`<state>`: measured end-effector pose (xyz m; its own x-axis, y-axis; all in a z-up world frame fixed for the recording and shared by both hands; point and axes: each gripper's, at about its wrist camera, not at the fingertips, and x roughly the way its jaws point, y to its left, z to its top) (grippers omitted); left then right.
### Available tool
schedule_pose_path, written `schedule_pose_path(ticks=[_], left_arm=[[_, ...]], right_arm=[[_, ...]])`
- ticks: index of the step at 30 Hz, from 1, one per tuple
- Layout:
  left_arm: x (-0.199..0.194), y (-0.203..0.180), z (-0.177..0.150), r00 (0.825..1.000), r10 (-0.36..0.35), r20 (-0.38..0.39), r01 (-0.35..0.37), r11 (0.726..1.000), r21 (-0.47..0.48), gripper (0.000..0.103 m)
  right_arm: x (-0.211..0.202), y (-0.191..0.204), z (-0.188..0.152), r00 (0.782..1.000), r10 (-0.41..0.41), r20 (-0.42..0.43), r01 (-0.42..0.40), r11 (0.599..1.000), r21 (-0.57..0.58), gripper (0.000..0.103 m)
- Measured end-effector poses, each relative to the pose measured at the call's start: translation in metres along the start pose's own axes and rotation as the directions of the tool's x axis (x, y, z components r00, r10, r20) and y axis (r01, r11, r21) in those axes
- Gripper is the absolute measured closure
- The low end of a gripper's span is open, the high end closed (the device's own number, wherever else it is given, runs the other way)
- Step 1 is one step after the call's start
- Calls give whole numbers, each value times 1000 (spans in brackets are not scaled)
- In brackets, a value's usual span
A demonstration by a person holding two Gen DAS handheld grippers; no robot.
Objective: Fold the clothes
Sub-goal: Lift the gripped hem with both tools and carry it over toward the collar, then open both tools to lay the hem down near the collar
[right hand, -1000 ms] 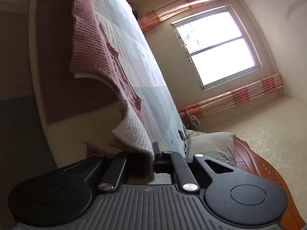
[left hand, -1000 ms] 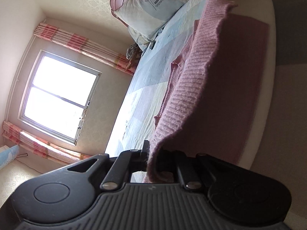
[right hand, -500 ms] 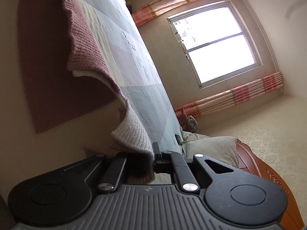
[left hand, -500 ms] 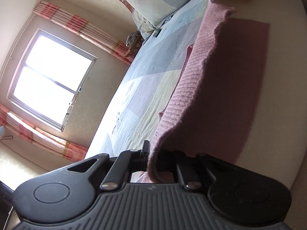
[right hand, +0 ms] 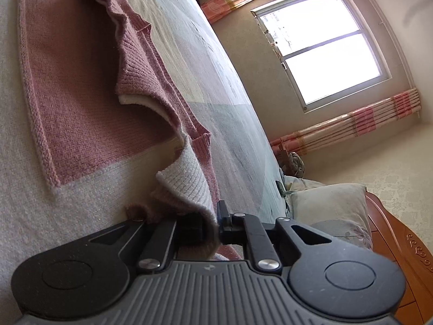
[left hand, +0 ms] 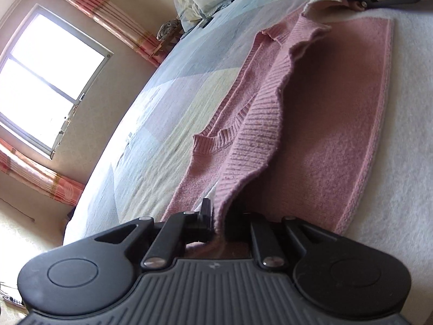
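Bedroom with cream patterned walls, a bright window [left hand: 46, 81] flanked by pink-striped curtains [left hand: 105, 13], and a wide bed [left hand: 167, 103] dressed in a pale blue-and-cream patchwork sheet. At the head end, a pillow [right hand: 333, 211] propped against a reddish wooden headboard [right hand: 400, 246].

Spread flat across the near part of the bed, a pink and cream knitted sweater [left hand: 324, 140], its large pink panel bordered by a cream edge. Along the far side, a ribbed hem [left hand: 259, 140] lifted off the surface and doubled back toward the body, rippling in a loose wavy line from one gripper to the other. A ribbed cuff [left hand: 213, 138] peeking out beside it on the sheet.

Left gripper [left hand: 220, 216] low over the bed, jaws narrow and opening, one pink end of the hem between them. Hard to say whether the pads press the knit or merely flank it.

Right gripper [right hand: 212, 222] at the opposite end, also narrow and opening, with the cream ribbed corner [right hand: 186, 178] of the hem draped down between its fingers [right hand: 223, 211]. Likewise unclear whether pressing. Also visible from the left wrist view at the far end of the sweater, near the cream corner.
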<state>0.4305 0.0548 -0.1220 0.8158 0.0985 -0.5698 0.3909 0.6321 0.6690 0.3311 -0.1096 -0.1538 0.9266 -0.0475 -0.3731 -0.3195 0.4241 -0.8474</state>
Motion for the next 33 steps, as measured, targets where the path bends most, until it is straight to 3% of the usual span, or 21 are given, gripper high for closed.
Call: schedule_pose_path(ticks=[1, 3, 4, 7, 9, 11, 16, 18, 20, 22, 25, 26, 28, 29, 31, 33], left_arm=[[-8, 6, -1, 1000, -23, 4, 23, 1000, -21, 83], [-27, 15, -5, 998, -57, 16, 58, 997, -57, 69], [-40, 18, -9, 997, -68, 31, 70, 995, -70, 59], [-74, 21, -16, 991, -112, 78, 120, 987, -107, 53], [-87, 21, -19, 976, -189, 104, 204, 965, -163, 50], [-91, 19, -21, 942, -306, 137, 330, 918, -220, 45], [-55, 22, -17, 904, -420, 85, 425, 854, -299, 45], [-40, 33, -11, 899, -430, 82, 430, 834, -345, 45], [-22, 53, -5, 909, -408, 87, 406, 820, -404, 46], [-10, 69, -1, 930, -358, 90, 359, 821, -444, 47], [4, 89, 4, 969, -237, 71, 239, 825, -512, 47], [4, 92, 4, 974, -216, 66, 218, 819, -531, 48], [-5, 98, -2, 972, -213, 95, 229, 790, -569, 48], [-11, 97, -4, 968, -224, 117, 249, 779, -575, 47], [-28, 87, -9, 958, -245, 146, 285, 785, -550, 46], [-47, 74, -16, 949, -271, 164, 316, 795, -517, 45]], right_arm=[[-5, -5, -1, 1000, 1, 4, -1, 1000, 16, 58], [-22, -18, -6, 999, 24, 22, -25, 998, 56, 32], [-31, -25, -8, 999, 34, 31, -37, 996, 76, 28], [-57, -45, -17, 995, 78, 58, -85, 986, 142, 28], [-74, -55, -27, 983, 169, 73, -181, 959, 218, 28], [-80, -62, -34, 950, 297, 102, -314, 898, 308, 28], [-76, -53, -46, 824, 546, 153, -542, 680, 494, 28], [-59, -56, -49, 803, 579, 141, -552, 634, 542, 28], [-39, -68, -52, 792, 591, 152, -552, 587, 593, 28], [-24, -80, -53, 803, 574, 160, -528, 561, 638, 28], [-8, -98, -52, 846, 511, 151, -463, 564, 684, 28], [-5, -102, -53, 865, 482, 142, -434, 572, 697, 28], [-2, -107, -54, 903, 419, 98, -355, 598, 719, 28], [-3, -108, -55, 909, 405, 95, -339, 591, 732, 28], [-13, -107, -57, 900, 414, 133, -368, 564, 739, 28], [-31, -97, -55, 894, 421, 153, -397, 587, 706, 28]])
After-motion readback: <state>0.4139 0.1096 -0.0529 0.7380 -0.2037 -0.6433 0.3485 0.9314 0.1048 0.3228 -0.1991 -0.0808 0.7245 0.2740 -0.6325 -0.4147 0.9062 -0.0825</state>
